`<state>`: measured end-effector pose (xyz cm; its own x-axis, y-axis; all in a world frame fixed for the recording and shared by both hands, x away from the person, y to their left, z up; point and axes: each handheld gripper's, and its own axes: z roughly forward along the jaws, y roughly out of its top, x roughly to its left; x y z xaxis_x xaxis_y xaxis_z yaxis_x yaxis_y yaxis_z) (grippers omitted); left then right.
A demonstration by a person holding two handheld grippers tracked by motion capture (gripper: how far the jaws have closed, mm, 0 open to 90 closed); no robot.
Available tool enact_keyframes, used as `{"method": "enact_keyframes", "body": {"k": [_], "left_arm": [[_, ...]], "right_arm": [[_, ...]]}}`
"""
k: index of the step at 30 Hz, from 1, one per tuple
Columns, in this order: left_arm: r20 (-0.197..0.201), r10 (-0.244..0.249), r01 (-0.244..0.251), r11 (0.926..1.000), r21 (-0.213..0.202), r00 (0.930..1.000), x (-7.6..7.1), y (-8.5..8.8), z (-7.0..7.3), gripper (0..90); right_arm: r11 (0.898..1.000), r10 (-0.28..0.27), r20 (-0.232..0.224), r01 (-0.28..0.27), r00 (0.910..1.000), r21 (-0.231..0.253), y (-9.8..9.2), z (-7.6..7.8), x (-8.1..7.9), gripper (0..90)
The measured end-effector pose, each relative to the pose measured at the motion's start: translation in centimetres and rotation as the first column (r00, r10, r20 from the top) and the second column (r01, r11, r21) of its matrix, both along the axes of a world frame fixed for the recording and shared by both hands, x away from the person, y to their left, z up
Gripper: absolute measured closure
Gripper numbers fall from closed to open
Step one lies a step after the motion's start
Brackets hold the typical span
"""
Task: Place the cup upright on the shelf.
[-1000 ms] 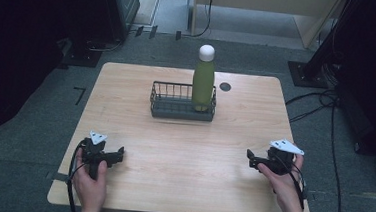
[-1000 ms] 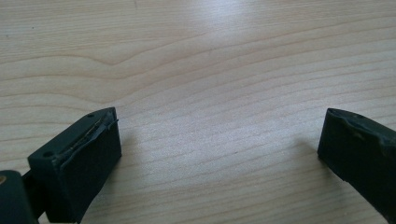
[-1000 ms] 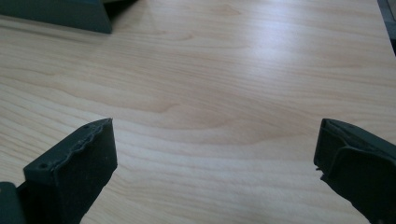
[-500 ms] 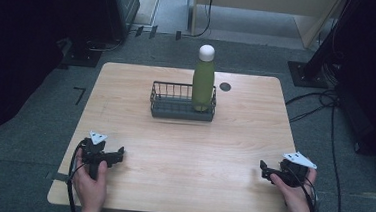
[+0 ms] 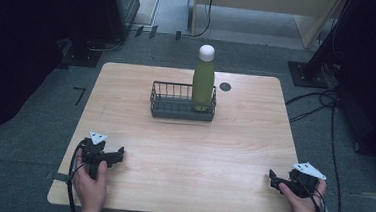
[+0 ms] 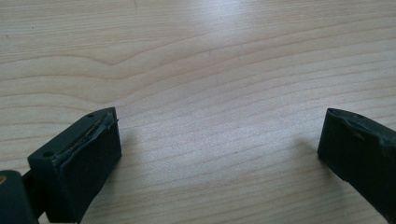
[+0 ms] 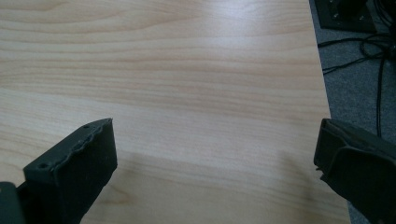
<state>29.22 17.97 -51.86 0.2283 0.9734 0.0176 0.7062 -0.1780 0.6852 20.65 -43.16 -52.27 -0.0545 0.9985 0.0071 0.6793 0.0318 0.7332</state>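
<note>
Both grippers rest low in frame, jaws wide, empty. Tall green metal bottle with white cap stands upright in the dark wire basket, upper centre. Left gripper, right gripper: approach level, grip mid-body.

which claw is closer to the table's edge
The right claw: it sits at the table's right edge, grey floor beside its jaw. The left claw rests farther in.
</note>
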Motion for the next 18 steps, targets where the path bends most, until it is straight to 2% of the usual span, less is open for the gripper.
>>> {"method": "enact_keyframes", "body": {"k": [9,12,15,18], "left_arm": [[0.0,0.0,0.0,1.0,0.0,1.0,0.0,0.0,0.0,0.1],[0.0,0.0,0.0,1.0,-0.001,1.0,0.0,0.0,0.0,0.1],[0.0,0.0,0.0,1.0,-0.001,1.0,0.0,0.0,0.0,0.1],[0.0,0.0,0.0,1.0,-0.001,1.0,0.0,0.0,0.0,0.1]], "right_arm": [[0.999,-0.03,-0.016,0.03,0.9994,-0.01,-0.7,-0.5,-0.8,0.0],[1.0,-0.025,-0.033,0.025,0.9992,0.018,-0.8,-0.5,-1.0,0.0],[1.0,-0.001,-0.03,0.002,0.9996,0.017,-0.8,-0.5,-1.1,0.0],[1.0,-0.002,-0.03,0.002,0.9996,0.017,-0.8,-0.5,-1.1,0.0]]}}
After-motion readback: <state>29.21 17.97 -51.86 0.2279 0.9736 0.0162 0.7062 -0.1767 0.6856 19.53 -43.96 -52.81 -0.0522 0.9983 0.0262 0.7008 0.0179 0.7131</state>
